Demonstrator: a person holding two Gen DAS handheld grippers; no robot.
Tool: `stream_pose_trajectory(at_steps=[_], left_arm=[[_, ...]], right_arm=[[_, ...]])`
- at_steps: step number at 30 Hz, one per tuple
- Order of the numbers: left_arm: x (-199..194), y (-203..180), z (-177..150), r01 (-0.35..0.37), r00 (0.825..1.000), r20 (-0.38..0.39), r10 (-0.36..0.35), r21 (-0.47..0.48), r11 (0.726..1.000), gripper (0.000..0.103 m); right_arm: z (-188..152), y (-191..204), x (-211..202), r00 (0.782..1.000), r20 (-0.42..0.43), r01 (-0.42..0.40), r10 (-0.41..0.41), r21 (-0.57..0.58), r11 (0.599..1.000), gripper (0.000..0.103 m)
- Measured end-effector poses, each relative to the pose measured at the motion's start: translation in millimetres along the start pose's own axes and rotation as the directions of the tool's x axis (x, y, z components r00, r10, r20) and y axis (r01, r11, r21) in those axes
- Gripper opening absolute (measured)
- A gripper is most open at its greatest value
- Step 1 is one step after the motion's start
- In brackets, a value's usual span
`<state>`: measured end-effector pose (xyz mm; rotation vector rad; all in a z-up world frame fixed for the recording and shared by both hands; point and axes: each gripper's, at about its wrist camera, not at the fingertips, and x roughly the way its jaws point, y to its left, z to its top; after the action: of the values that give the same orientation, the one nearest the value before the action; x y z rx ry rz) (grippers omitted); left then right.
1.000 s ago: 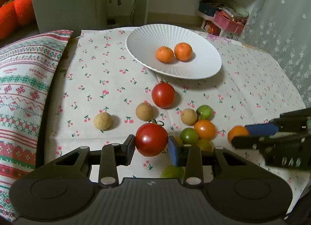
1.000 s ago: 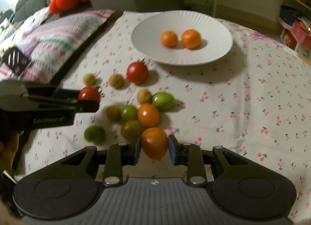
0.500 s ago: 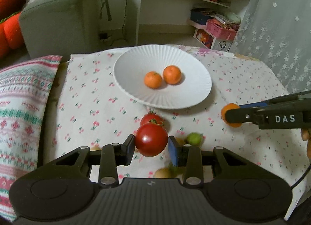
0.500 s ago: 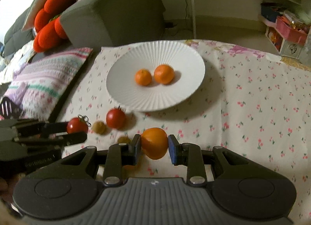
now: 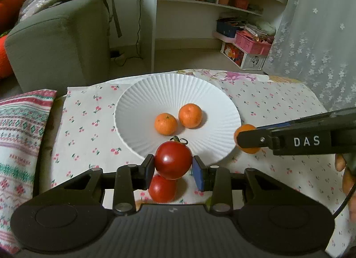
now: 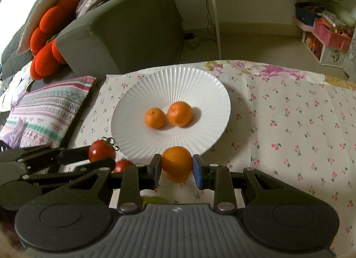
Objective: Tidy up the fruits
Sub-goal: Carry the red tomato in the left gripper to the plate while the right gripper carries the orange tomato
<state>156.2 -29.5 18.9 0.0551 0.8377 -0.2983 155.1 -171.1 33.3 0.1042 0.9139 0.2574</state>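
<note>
My left gripper (image 5: 173,168) is shut on a red tomato (image 5: 173,159) and holds it above the near rim of the white ribbed plate (image 5: 138,102). My right gripper (image 6: 176,168) is shut on an orange (image 6: 176,163), also just short of the plate's near rim (image 6: 133,93). Two oranges (image 5: 165,123) (image 5: 190,115) lie in the middle of the plate. A second tomato (image 5: 162,189) lies on the cloth under my left gripper. In the left wrist view the right gripper (image 5: 247,138) comes in from the right with its orange.
The table has a cherry-print cloth (image 5: 278,106). A striped cushion (image 5: 20,128) lies at the left edge. A grey sofa (image 5: 55,41) and a white shelf unit (image 5: 211,1) stand behind the table. A green fruit (image 6: 153,200) shows under my right gripper.
Both grippers have lifted and moved forward toward the plate, each with its fruit. The pile of loose fruit has dropped out of view below them.
</note>
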Motion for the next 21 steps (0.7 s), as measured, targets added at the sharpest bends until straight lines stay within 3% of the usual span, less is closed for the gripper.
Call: stream_pose_trajectory(at_steps=[21], left_arm=[[44, -12, 3, -0.003, 1.000, -0.003, 0.004, 0.080, 0.997, 0.028]], right_arm=[[15, -7, 55, 0.999, -0.048, -0.010, 0.011, 0.036, 0.999, 0.027]])
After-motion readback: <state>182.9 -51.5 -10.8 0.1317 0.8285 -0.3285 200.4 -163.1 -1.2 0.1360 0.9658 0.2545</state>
